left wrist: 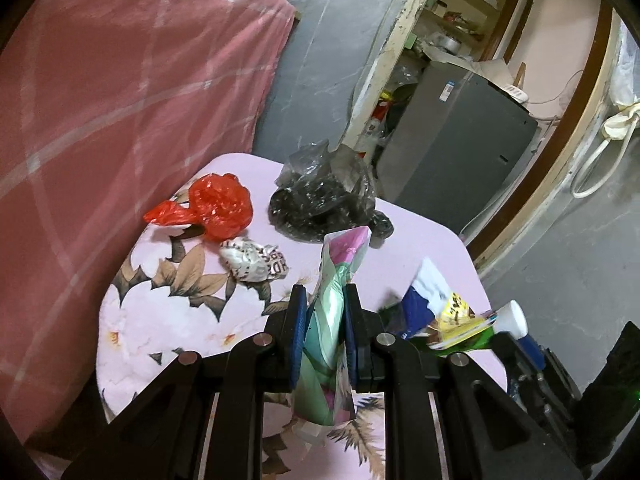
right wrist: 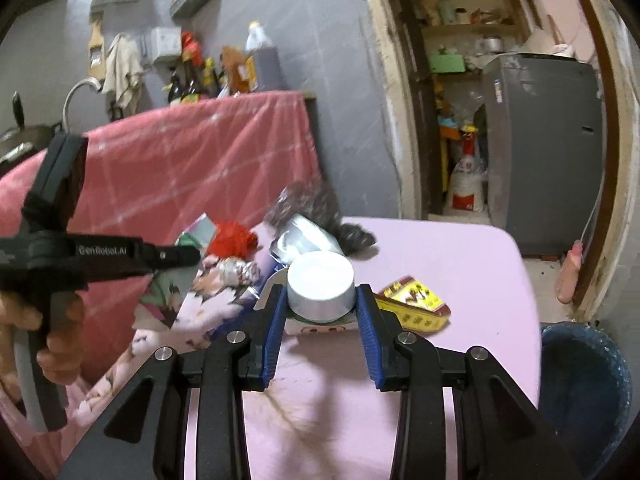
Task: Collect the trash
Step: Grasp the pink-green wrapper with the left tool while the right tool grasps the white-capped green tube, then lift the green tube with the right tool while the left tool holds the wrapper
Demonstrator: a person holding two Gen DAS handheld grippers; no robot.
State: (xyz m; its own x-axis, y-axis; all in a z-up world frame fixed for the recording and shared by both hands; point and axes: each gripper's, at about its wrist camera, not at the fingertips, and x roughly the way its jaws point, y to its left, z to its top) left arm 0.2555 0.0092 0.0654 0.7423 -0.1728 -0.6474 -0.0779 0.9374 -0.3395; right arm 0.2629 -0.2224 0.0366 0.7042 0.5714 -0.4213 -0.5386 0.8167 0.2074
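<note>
Blue-padded fingers of the left claw (left wrist: 325, 334) are pressed tight on a flat pastel green-and-pink plastic pouch (left wrist: 334, 320), which stands upright between them above the pink floral-covered desk (left wrist: 168, 320). Ahead and left of that claw lies a crumpled silver wrapper (left wrist: 252, 260) with partly readable dark letters, and beyond it a knotted red plastic bag (left wrist: 218, 210). Straight ahead sits a crumpled grey-black plastic bag (left wrist: 324, 200).

Right claw (right wrist: 322, 312) grips a white round-capped bottle (right wrist: 321, 284) at its cap, fingers closed against both sides; its label cannot be read. Just right of this claw a flattened yellow-and-red carton (right wrist: 414, 304) with dark characters, too blurred to read, lies on the desk. Far left, the left claw's body (right wrist: 102, 254) bears the white lettering "GenRobot.AI". Low at the right, beside the desk, stands a dark blue bin (right wrist: 586, 384).
</note>
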